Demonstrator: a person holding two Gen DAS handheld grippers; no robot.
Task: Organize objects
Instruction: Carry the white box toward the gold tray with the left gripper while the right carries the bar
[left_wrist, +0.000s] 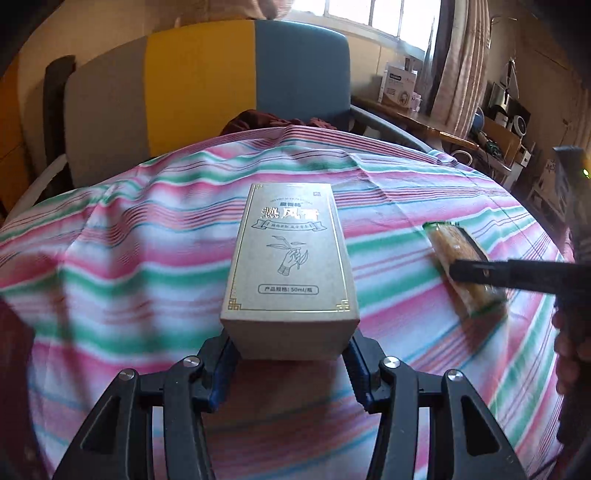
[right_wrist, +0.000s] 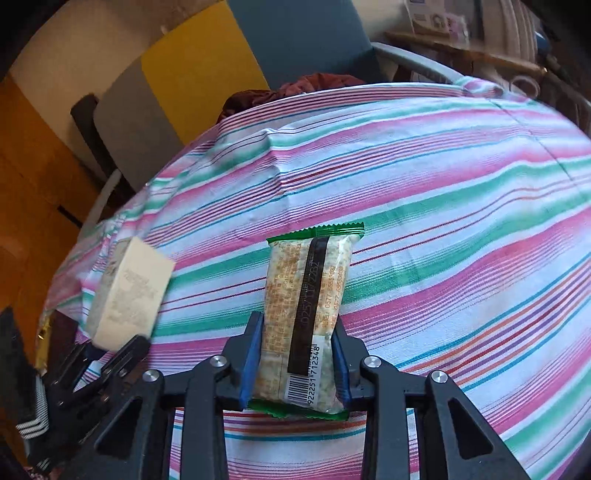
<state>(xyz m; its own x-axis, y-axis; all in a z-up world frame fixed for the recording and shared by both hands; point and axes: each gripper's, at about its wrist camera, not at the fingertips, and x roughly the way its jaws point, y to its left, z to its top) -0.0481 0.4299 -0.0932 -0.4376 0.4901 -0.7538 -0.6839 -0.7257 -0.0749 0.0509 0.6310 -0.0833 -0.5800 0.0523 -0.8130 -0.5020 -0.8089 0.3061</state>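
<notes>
My left gripper (left_wrist: 290, 360) is shut on the near end of a beige cardboard box (left_wrist: 290, 258) with gold trim and a hand-and-leaf drawing, held over the striped cloth (left_wrist: 129, 258). In the right wrist view the same box (right_wrist: 129, 291) shows at the left, with the left gripper (right_wrist: 110, 354) under it. My right gripper (right_wrist: 295, 362) is shut on a snack bar (right_wrist: 306, 310) in a clear wrapper with green ends and a barcode; its blue pads (right_wrist: 251, 354) press both long sides. From the left wrist view the snack bar (left_wrist: 461, 266) lies at the right with a right finger (left_wrist: 517, 277) across it.
A pink, green and white striped cloth (right_wrist: 443, 221) covers the table. Behind it stands a chair (left_wrist: 221, 88) with grey, yellow and blue panels and a dark red garment (left_wrist: 258, 120) on its seat. A cluttered desk (left_wrist: 424, 122) and curtained window are at the back right.
</notes>
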